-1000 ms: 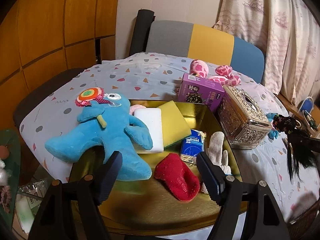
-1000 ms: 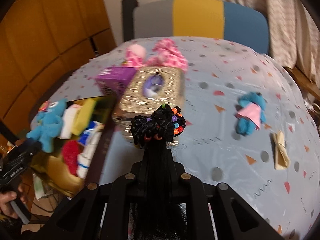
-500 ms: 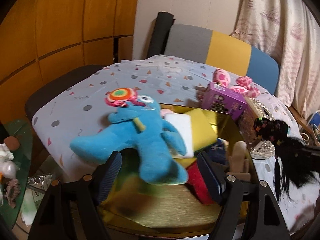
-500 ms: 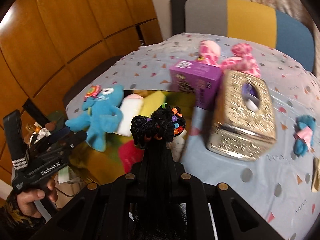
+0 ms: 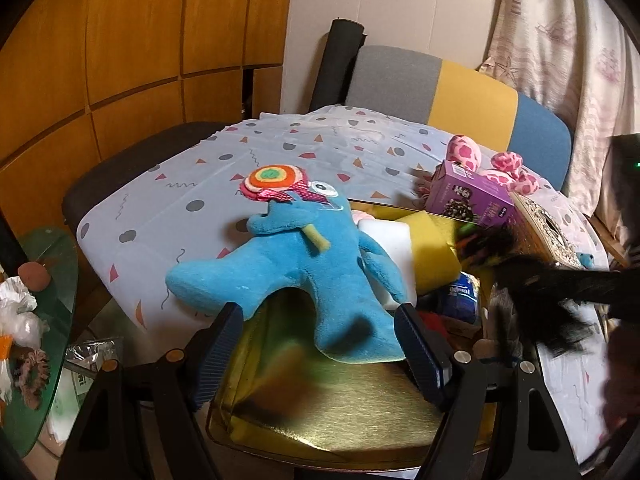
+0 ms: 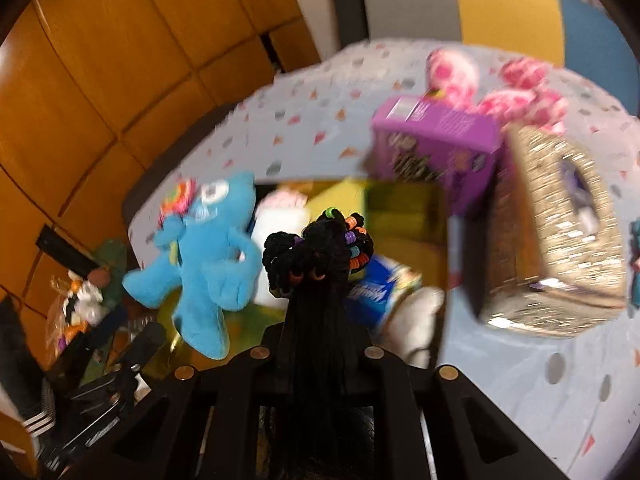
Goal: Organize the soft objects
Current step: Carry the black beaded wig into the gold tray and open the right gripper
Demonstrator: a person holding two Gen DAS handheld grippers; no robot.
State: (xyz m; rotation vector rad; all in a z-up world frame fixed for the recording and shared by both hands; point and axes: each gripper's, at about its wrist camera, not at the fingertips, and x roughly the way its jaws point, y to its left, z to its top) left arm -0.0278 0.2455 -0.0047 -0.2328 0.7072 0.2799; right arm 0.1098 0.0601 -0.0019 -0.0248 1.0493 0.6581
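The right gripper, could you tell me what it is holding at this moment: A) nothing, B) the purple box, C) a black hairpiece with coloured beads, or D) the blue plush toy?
C: in the right wrist view the right gripper is shut on the black hairpiece, whose beaded top sticks out past the fingers, while the blue plush toy and purple box lie apart from it.

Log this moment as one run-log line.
left gripper: open, at blue plush | right gripper: shut on black hairpiece, over gold tray | hairpiece not yet placed
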